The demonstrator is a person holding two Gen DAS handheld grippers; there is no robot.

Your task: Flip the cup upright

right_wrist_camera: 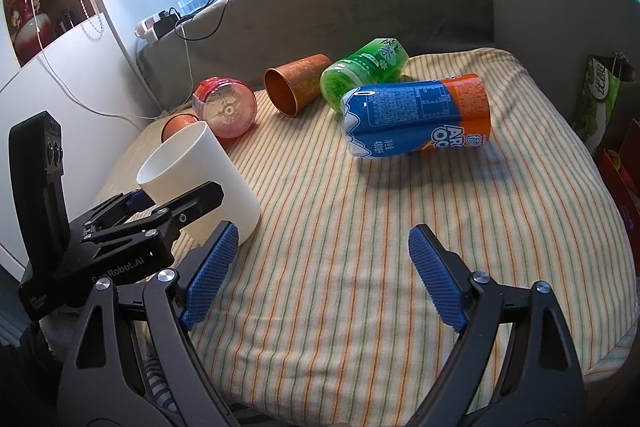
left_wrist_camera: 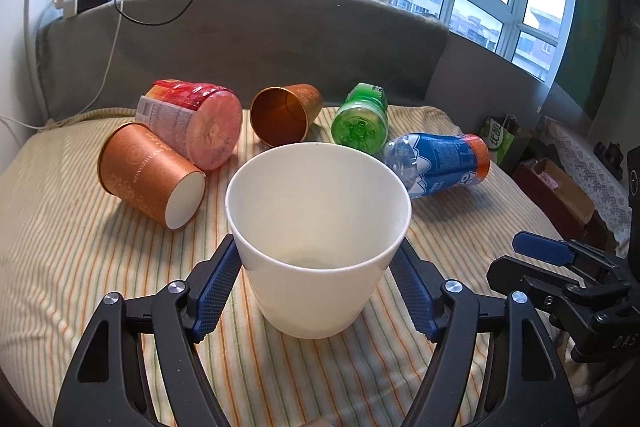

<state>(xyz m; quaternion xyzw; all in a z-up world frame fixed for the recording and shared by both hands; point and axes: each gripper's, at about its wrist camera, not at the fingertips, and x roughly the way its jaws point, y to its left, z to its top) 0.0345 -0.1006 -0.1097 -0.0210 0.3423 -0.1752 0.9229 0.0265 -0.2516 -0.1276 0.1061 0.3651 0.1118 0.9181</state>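
Note:
A white paper cup sits between the blue pads of my left gripper, mouth facing up and toward the camera; the jaws press on its sides. In the right wrist view the same cup is tilted, held just above the striped cloth, with the left gripper around it. My right gripper is open and empty over the cloth, to the right of the cup.
On the striped cushion lie two orange cups, a red-lidded jar, a green bottle and a blue-orange bottle. A grey backrest stands behind. The cushion's edge drops off at the right.

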